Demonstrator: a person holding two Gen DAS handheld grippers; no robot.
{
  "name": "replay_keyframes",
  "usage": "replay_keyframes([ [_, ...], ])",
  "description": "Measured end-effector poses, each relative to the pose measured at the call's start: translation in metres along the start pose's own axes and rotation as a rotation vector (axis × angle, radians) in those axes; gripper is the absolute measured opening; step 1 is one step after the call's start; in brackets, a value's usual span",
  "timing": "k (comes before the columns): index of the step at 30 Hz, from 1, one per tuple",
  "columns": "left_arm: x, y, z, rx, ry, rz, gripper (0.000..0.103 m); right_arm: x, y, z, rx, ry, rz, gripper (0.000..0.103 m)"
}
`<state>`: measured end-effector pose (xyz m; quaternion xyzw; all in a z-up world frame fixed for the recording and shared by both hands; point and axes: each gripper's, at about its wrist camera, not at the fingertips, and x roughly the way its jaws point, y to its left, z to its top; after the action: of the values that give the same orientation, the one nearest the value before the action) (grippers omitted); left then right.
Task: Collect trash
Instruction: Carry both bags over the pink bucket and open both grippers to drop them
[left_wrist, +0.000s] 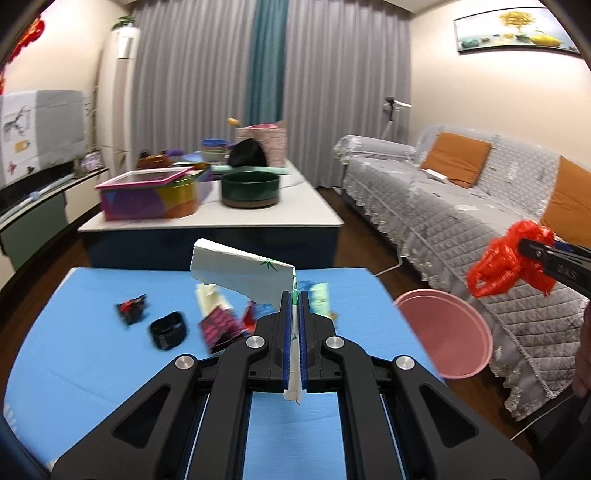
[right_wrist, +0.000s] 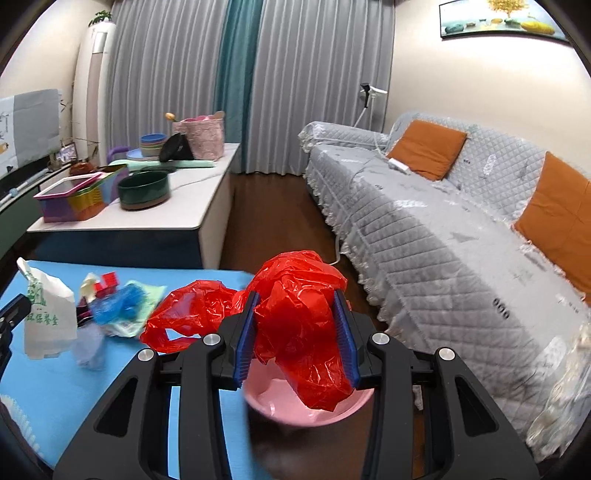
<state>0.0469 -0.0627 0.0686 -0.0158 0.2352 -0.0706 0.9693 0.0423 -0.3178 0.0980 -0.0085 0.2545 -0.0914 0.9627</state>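
My right fingers (right_wrist: 297, 332) squeeze the red bag (right_wrist: 306, 332) over the pink bin (right_wrist: 314, 410) so it can drop in. My left fingers (left_wrist: 294, 332) pinch the white paper bag (left_wrist: 240, 273) above the blue surface (left_wrist: 85, 332), ready next.

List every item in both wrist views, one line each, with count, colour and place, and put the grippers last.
red plastic bag: one, red, crumpled between the right gripper's pads, above the bin
paper bag: one, white with green print, clamped in the left gripper
bin: one, pink, beside the blue table on the sofa side
blue table: one, blue top, nearest
loose wrappers: several, mixed colours, blurred, on the blue table
black container: one, on the blue table
green bowl: one, dark green, on the white table behind
sofa: one, grey cover, three orange cushions
left gripper: one, black, shut on the paper bag
right gripper: one, black, shut on the red plastic bag
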Motion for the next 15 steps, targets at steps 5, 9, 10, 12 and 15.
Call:
replay_keyframes([
  [5, 0.015, -0.030, 0.010, 0.021, 0.004, -0.058, 0.003, 0.015, -0.025, 0.009, 0.002, -0.018, -0.032, 0.040],
  [9, 0.029, -0.058, 0.017, 0.045, 0.002, -0.106, 0.003, 0.030, -0.042, 0.004, 0.031, -0.037, -0.052, 0.040],
  [10, 0.032, -0.064, 0.017, 0.051, 0.002, -0.118, 0.003, 0.033, -0.044, 0.002, 0.040, -0.038, -0.053, 0.040],
  [12, 0.041, -0.079, 0.018, 0.064, 0.005, -0.145, 0.003, 0.042, -0.051, -0.005, 0.054, -0.030, -0.060, 0.040],
  [15, 0.056, -0.100, 0.017, 0.078, 0.012, -0.188, 0.003, 0.058, -0.062, -0.013, 0.087, -0.011, -0.064, 0.040],
])
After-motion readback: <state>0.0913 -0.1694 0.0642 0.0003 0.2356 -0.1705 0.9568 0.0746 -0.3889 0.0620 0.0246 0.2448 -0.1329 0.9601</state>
